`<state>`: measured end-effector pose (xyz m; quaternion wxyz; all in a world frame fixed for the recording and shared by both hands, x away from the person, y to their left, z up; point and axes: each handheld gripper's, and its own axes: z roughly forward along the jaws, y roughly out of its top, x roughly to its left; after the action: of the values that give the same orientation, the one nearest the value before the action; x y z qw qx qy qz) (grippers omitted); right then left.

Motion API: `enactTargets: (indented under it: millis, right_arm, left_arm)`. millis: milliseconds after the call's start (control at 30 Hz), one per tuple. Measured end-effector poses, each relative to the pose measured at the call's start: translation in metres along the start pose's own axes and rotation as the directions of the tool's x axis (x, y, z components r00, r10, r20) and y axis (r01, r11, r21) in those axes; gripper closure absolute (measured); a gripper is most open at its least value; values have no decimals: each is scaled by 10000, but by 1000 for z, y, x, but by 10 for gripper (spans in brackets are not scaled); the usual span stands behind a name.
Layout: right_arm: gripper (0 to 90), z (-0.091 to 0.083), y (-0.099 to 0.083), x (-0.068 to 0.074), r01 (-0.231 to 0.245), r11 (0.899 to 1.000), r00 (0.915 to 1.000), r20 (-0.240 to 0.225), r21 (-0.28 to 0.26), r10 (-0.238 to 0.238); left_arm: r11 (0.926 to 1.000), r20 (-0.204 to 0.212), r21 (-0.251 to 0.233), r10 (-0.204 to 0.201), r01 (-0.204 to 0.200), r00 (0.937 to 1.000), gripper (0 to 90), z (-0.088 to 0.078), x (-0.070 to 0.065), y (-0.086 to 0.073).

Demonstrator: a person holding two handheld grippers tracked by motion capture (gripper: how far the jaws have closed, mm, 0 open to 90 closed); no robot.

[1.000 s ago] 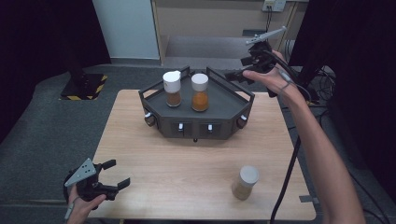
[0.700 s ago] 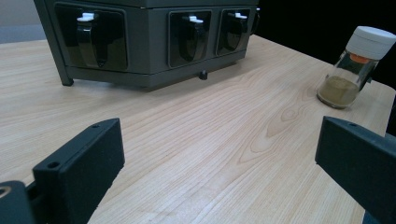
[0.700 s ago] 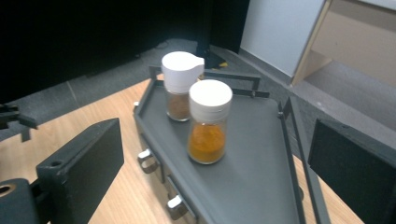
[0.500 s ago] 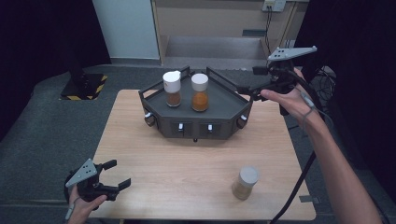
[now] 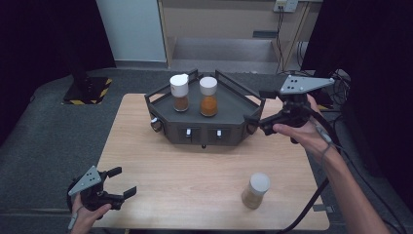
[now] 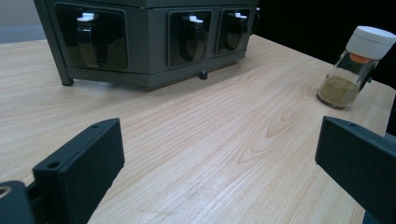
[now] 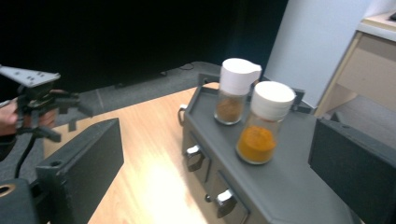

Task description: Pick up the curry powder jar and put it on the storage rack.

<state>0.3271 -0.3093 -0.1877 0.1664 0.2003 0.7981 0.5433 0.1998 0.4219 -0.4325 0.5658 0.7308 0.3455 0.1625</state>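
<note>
A dark grey rack (image 5: 234, 127) stands at the back middle of the wooden table. On its top are a brown spice jar (image 5: 179, 92) and an orange spice jar (image 5: 209, 96), both white-capped; the right gripper view has them at brown jar (image 7: 232, 93) and orange jar (image 7: 264, 125). A third jar (image 5: 256, 190) of tan powder stands alone at the front right, also the lone jar (image 6: 355, 67). My right gripper (image 5: 258, 107) hovers open beside the rack's right end, holding nothing. My left gripper (image 5: 122, 182) is open low over the front left corner, empty.
The rack's front face (image 6: 154, 42) has several small drawers with white-topped handles. Bare wood lies between the rack and the lone jar. Dark floor surrounds the table; cables trail off at the right edge (image 5: 311, 204). The left gripper (image 7: 44, 100) appears far off.
My right gripper has come down and forward from behind the rack's far right corner to its right end. The left gripper and all jars stayed put.
</note>
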Motion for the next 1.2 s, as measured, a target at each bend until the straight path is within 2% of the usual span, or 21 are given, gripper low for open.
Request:
enactTargets:
  millis: [200, 433, 533, 700, 867, 1067, 1200]
  right_arm:
    - [34, 0, -17, 8, -2, 9999, 9996, -272, -160, -3]
    - [36, -4, -39, 17, -56, 9992, 9997, -257, -407, 46]
    - [37, -5, -48, 22, -4, 9990, 9999, -104, -456, -1]
    - [37, -7, -69, 24, -302, 9970, 9994, -164, -708, 292]
    - [37, -12, -83, 28, -330, 9961, 9995, -35, -821, 328]
    - [39, -17, -98, 39, -131, 9969, 9993, 344, -772, 158]
    - [40, -20, -113, 44, -268, 9963, 9974, 640, -811, 320]
  left_arm:
    - [10000, -4, -15, -20, 20, 10000, 0, 0, 0, 0]
    - [10000, 16, 5, 5, -5, 10000, 0, 0, 0, 0]
    - [10000, 30, 27, 27, -27, 10000, 0, 1, 1, 0]
    - [10000, 25, 38, 22, -22, 10000, 0, 1, 0, 0]
    - [10000, 10, 60, 26, -26, 10000, 0, 1, 0, 0]
    - [10000, 3, 70, 18, -18, 10000, 1, 1, 0, 0]
    - [10000, -14, 88, 3, -3, 10000, 1, 1, 0, 0]
